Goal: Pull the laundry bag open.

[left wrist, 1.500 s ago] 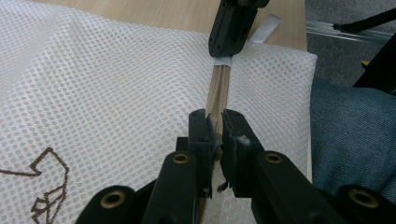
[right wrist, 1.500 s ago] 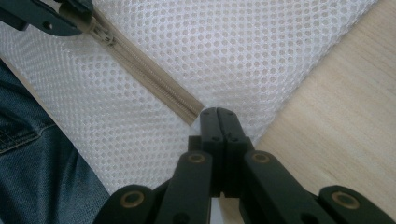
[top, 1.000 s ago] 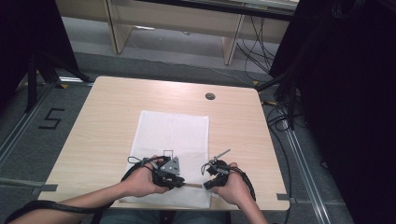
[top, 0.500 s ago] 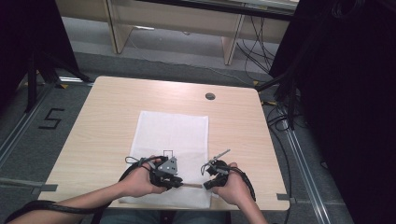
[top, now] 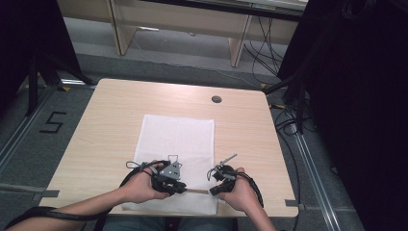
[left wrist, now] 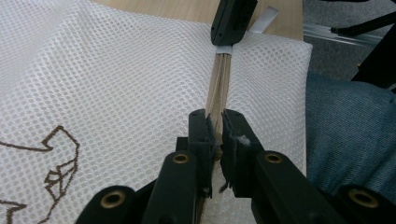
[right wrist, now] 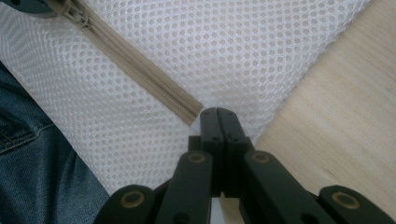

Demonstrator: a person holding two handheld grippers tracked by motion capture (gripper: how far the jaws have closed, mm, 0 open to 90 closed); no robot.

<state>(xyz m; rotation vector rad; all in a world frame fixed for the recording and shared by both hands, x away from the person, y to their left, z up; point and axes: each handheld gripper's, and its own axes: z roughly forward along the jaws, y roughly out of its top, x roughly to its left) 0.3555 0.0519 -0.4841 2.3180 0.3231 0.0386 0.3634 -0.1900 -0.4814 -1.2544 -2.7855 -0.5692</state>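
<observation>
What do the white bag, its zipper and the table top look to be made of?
White bag: synthetic mesh fabric, likely polyester, judging by the regular small holes and soft matte weave. Zipper: beige woven tape with fine teeth, probably plastic coil, though that is unclear. Table top: pale wood-grain surface, possibly laminate; smooth, matte.

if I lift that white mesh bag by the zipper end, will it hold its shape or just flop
Probably flop: the mesh bag is thin open netting lying flat on the table. It looks light, so it likely drags if pulled sideways. The zipper should be its firmest line; the left gripper pinches it there.
</observation>
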